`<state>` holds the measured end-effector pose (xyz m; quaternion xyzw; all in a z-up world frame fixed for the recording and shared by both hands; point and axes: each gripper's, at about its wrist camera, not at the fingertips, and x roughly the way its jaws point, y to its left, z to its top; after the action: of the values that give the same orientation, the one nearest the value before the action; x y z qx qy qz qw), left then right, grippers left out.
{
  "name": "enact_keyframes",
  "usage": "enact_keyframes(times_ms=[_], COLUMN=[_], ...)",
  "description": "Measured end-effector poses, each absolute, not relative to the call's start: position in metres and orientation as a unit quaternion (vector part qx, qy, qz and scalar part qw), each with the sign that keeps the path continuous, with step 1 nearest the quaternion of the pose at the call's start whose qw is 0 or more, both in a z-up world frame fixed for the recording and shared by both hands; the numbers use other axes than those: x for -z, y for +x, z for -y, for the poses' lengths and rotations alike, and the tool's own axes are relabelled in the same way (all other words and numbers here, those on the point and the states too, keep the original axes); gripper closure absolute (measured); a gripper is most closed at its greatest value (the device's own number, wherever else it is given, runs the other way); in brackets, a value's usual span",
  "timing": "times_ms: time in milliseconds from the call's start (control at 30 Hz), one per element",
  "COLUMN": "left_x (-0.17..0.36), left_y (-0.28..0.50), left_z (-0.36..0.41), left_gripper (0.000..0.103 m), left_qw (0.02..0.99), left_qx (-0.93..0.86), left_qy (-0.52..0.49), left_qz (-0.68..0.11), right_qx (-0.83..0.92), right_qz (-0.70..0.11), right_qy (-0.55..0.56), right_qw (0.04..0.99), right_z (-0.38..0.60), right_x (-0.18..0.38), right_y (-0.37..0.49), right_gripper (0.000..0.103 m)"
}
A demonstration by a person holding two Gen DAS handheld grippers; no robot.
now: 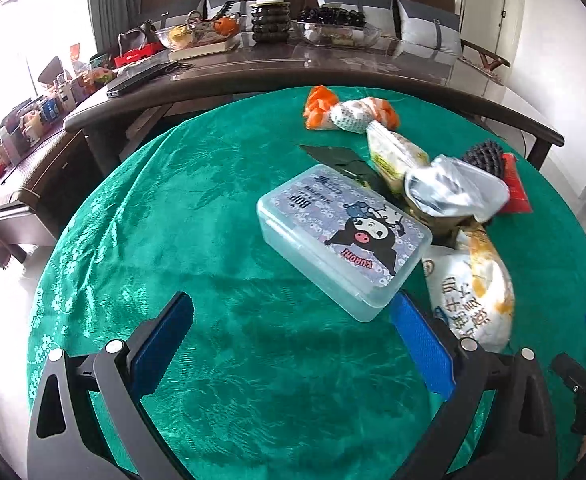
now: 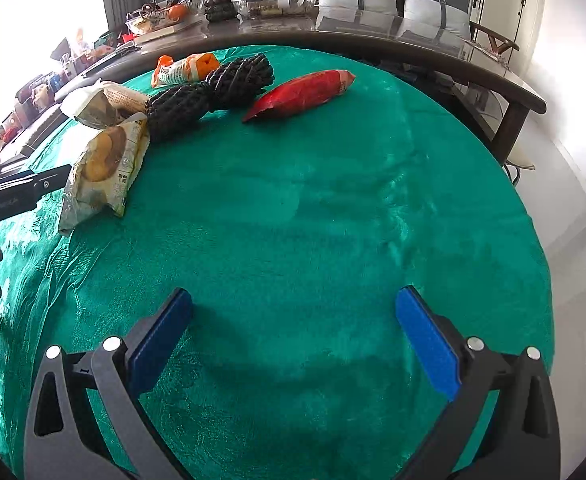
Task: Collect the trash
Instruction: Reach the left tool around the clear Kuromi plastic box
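Left tool (image 1: pixel 291 316) and right tool (image 2: pixel 293 312), both spread wide and empty, poised above green-clothed bench (image 2: pixel 333 220). Apparently before the first pickup. Trash at 12 to 2 o'clock: red wrapper (image 2: pixel 299 94), yellow snack bag (image 2: pixel 103 164), black netting (image 2: pixel 213 90). Clear lidded box (image 1: pixel 343 240) labelled "KUROMI". Next: reaching forward, closing on one wrapper.

box (image 1: pixel 343 240) on tablecloth (image 1: pixel 213 240), wrappers (image 1: pixel 473 280) apparently touching its right
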<state>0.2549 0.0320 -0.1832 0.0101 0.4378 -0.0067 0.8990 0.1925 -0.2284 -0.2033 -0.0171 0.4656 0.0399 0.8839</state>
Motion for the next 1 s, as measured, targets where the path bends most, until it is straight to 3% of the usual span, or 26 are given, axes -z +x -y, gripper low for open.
enact_keyframes(times_ms=[267, 500, 767, 800, 833, 867, 1000], left_x=[0.177, 0.159, 0.181, 0.181, 0.181, 0.182, 0.177], left_y=[0.246, 0.256, 0.308, 0.309, 0.309, 0.310, 0.292], left_z=[-0.108, -0.065, -0.035, -0.037, -0.040, -0.042, -0.055], left_gripper=[0.005, 0.005, 0.005, 0.011, 0.029, 0.037, 0.038], left_qw=[0.897, 0.901, 0.875, 0.875, 0.874, 0.870, 0.875], left_qx=[-0.046, 0.056, 0.030, 0.033, 0.043, 0.060, 0.072], left_qy=[-0.051, -0.052, -0.016, -0.019, -0.024, -0.033, -0.034], left_qz=[-0.436, -0.427, -0.483, -0.482, -0.484, -0.489, -0.478], right_qx=[-0.040, -0.039, -0.039, -0.039, -0.039, -0.040, -0.040], right_qz=[-0.466, -0.466, -0.466, -0.466, -0.466, -0.466, -0.466], right_qy=[-0.017, -0.018, -0.018, -0.018, -0.018, -0.018, -0.018], right_qw=[0.884, 0.884, 0.884, 0.884, 0.884, 0.884, 0.884], right_z=[0.228, 0.228, 0.228, 0.228, 0.229, 0.228, 0.228], right_x=[0.203, 0.203, 0.204, 0.203, 0.203, 0.204, 0.204], right_y=[0.192, 0.192, 0.192, 0.192, 0.192, 0.192, 0.192], right_gripper=[0.005, 0.005, 0.005, 0.005, 0.005, 0.005, 0.005])
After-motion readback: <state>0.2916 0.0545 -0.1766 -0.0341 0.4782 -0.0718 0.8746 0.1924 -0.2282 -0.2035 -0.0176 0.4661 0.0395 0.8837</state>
